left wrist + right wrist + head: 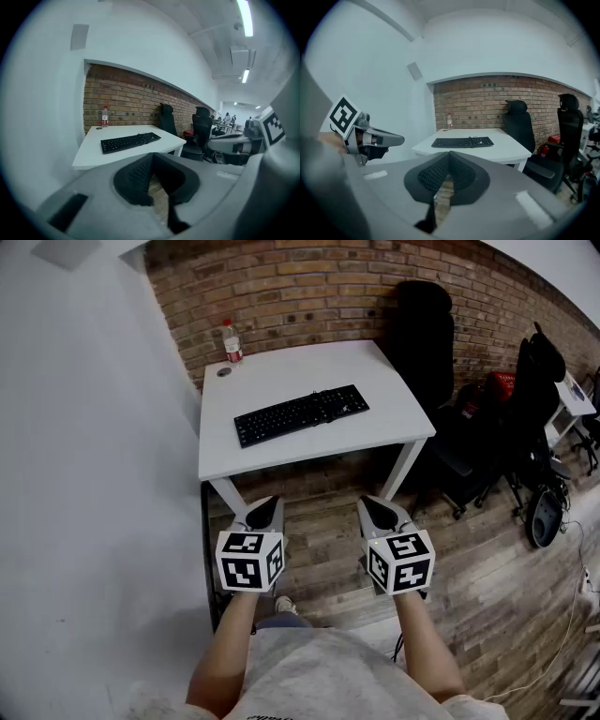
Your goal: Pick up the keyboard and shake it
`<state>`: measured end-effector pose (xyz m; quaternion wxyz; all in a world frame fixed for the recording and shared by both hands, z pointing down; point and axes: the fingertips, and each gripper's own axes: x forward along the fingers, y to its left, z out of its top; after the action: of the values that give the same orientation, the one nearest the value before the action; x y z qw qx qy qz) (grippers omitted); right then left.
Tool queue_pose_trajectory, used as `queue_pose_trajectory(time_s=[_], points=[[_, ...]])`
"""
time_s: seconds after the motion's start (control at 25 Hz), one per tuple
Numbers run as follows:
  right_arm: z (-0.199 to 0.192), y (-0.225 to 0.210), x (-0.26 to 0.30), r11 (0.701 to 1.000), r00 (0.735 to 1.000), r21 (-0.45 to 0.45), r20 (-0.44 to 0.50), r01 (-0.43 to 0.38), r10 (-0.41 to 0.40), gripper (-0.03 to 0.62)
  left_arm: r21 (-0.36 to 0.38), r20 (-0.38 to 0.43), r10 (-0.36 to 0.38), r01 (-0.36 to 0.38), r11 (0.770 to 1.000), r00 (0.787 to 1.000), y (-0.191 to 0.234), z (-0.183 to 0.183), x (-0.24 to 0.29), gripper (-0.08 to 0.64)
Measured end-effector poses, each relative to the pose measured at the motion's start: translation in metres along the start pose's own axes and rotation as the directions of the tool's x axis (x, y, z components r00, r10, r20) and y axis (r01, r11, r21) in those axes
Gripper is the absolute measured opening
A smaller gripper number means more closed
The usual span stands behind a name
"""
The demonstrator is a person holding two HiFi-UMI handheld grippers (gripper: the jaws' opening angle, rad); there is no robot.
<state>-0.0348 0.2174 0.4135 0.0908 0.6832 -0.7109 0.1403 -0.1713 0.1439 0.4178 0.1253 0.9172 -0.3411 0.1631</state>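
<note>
A black keyboard (301, 414) lies flat and slightly askew on a white table (394, 418); it also shows in the left gripper view (130, 141) and the right gripper view (462, 142). My left gripper (263, 512) and right gripper (379, 512) hang side by side over the wooden floor, short of the table's near edge and well apart from the keyboard. Both are shut with nothing between the jaws (151, 161) (448, 159).
A clear bottle with a red label (232, 341) and a small dark round object (223, 371) stand at the table's far left corner. A brick wall (309, 287) backs the table. Black office chairs (427, 343) and bags crowd the right side.
</note>
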Motion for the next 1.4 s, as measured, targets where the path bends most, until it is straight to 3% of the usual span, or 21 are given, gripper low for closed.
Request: queue_pose_trajectory(time_s=[0.56,1.4], points=[[-0.005,-0.013,0.021,1.0,1.0,0.017,-0.018,-0.019,0.019,0.009,-0.005,-0.011,0.012,-0.012,1.0,1.0,0.011,0.006,0.03,-0.011],[0.036,-0.079,0.177,0.999,0.994,0.014,-0.103,-0.043,0.044,0.009,-0.049,-0.062,0.051,-0.054,0.997,0.997,0.107,0.053,0.169,-0.009]])
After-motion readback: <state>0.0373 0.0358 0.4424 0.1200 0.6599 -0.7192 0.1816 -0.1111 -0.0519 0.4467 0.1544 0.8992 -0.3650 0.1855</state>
